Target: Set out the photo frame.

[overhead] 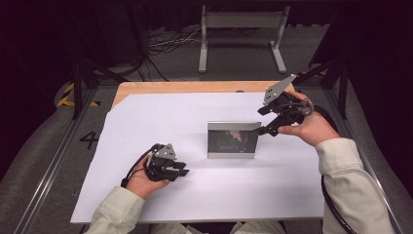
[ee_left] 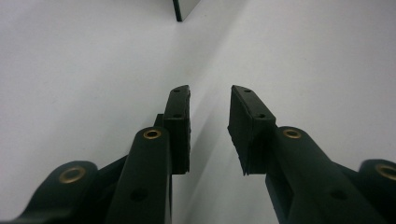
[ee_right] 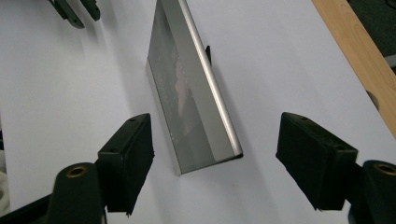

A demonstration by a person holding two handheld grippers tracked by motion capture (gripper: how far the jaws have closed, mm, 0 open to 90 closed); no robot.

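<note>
Right hand-held gripper [ee_right: 215, 158] straddles picture frame's [ee_right: 191, 98] end edge, untouching.

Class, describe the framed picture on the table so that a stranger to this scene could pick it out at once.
Start at the white sheet that covers most of the wooden table. Near its middle stands a small picture frame, upright. The open right gripper is at its top right corner. Its silver border and dark glossy picture make it the one standing thing on the sheet.
</note>
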